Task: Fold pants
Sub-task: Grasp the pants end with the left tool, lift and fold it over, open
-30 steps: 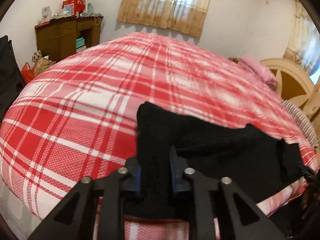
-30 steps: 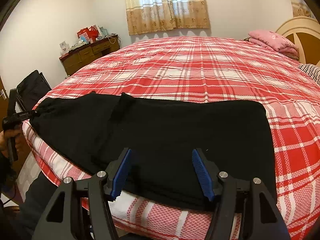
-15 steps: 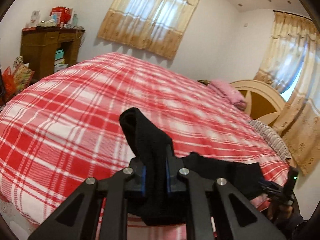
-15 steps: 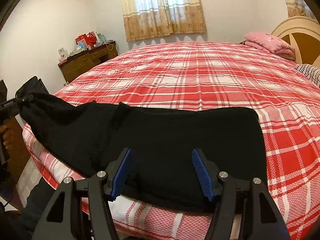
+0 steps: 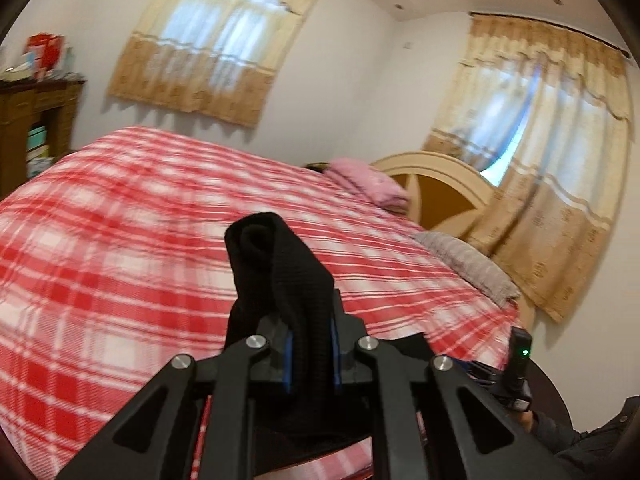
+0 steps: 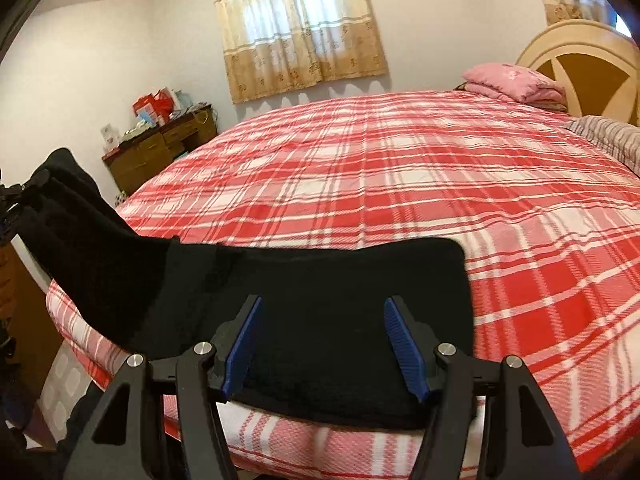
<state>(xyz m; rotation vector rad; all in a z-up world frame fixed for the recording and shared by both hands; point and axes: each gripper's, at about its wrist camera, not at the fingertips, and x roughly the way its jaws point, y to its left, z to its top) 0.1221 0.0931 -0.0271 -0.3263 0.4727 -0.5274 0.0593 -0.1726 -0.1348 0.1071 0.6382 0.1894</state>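
Note:
Black knit pants (image 6: 320, 304) lie along the near edge of the red plaid bed (image 6: 400, 184). My left gripper (image 5: 311, 354) is shut on one end of the pants (image 5: 280, 264) and holds it lifted above the bed; in the right wrist view that end rises at the far left (image 6: 68, 216). My right gripper (image 6: 322, 344) is open and empty, its blue pads (image 6: 240, 344) hovering just above the other end of the pants, which rests flat on the bed.
A pink folded blanket (image 6: 516, 84) and a striped pillow (image 6: 612, 136) lie by the cream headboard (image 6: 576, 52). A wooden dresser (image 6: 160, 148) stands at the far left wall. Curtained windows (image 6: 296, 28) are behind the bed.
My left gripper has lifted its end of the pants up off the bed and swung to face right toward the headboard. My right gripper has stayed open above the other end.

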